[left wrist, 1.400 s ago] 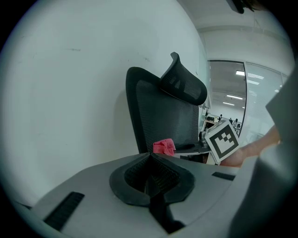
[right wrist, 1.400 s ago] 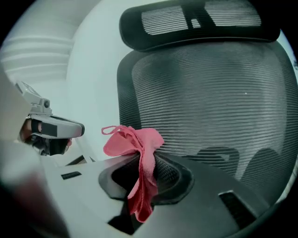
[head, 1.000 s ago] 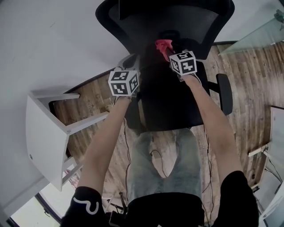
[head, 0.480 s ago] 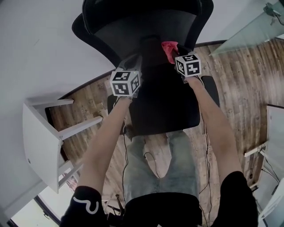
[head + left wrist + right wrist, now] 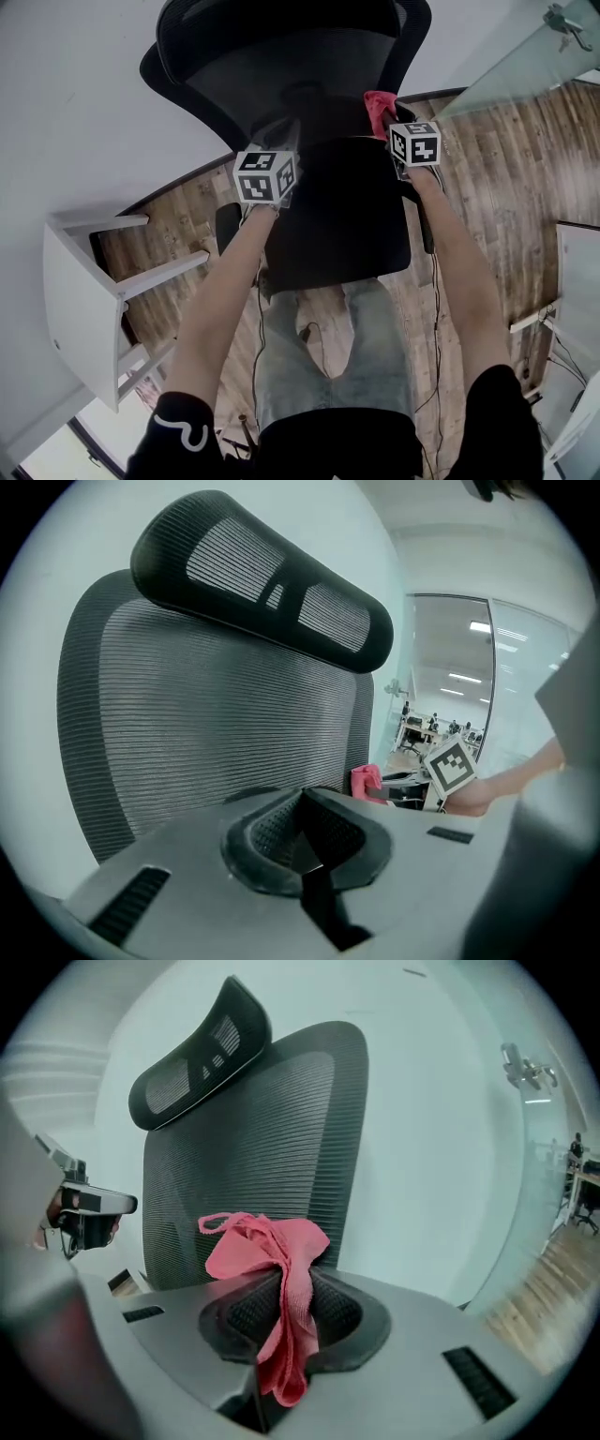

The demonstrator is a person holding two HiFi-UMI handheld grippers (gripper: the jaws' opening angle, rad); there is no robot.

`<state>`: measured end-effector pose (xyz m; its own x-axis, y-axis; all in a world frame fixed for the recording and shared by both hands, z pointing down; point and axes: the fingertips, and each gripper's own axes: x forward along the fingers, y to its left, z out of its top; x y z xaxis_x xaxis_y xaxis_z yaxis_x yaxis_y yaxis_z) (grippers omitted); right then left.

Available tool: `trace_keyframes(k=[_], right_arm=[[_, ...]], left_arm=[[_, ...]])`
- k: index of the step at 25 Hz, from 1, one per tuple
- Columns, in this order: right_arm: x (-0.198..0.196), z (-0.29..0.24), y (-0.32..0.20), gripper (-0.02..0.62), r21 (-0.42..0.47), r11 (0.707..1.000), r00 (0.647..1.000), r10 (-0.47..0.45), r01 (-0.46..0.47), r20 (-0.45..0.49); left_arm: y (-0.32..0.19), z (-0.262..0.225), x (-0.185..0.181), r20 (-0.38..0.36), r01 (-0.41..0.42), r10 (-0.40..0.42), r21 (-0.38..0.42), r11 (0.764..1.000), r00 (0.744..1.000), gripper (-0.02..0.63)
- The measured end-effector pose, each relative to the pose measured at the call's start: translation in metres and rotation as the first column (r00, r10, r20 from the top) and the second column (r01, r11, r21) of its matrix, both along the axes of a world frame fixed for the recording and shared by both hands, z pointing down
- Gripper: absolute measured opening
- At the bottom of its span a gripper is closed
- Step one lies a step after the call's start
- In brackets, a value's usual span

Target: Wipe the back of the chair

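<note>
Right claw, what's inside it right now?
The right claw is shut on a pink cloth: a bunch sticks out toward the chair's mesh back, a tail hangs below. The pinched middle is covered by the pads.

Wooden floor carries the black chair; a white table stands at left.

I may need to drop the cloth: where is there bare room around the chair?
The seat is bare. Wood floor right of the chair, toward the glass panel, is open. Left is tighter, with the white table; cables trail by the person's legs.
</note>
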<state>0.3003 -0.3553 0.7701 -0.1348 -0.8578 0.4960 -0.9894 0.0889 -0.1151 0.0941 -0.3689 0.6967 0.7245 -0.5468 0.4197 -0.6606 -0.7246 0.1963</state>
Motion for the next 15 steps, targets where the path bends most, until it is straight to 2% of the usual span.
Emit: trace_keyframes(k=[4, 8, 11, 15], right_arm=[[0.025, 0.006, 0.015, 0.087, -0.024, 0.997, 0.997, 0.071, -0.071, -0.011], [0.022, 0.006, 0.028, 0.086, -0.037, 0.997, 0.997, 0.072, -0.073, -0.027], [-0.007, 0.001, 0.032, 0.086, -0.029, 0.999, 0.999, 0.044, -0.044, -0.019], [-0.071, -0.002, 0.025, 0.086, -0.021, 0.999, 0.999, -0.031, 0.031, -0.008]], left_arm=[[0.01, 0.0, 0.007, -0.012, -0.01, 0.01, -0.001, 1.0, 1.0, 0.021], [0.02, -0.002, 0.0, -0.01, -0.025, 0.025, -0.005, 1.0, 1.0, 0.021], [0.023, 0.001, -0.018, 0.002, -0.012, 0.013, -0.028, 1.0, 1.0, 0.021], [0.025, 0.004, -0.051, 0.022, 0.007, -0.006, -0.052, 0.999, 1.0, 0.021]])
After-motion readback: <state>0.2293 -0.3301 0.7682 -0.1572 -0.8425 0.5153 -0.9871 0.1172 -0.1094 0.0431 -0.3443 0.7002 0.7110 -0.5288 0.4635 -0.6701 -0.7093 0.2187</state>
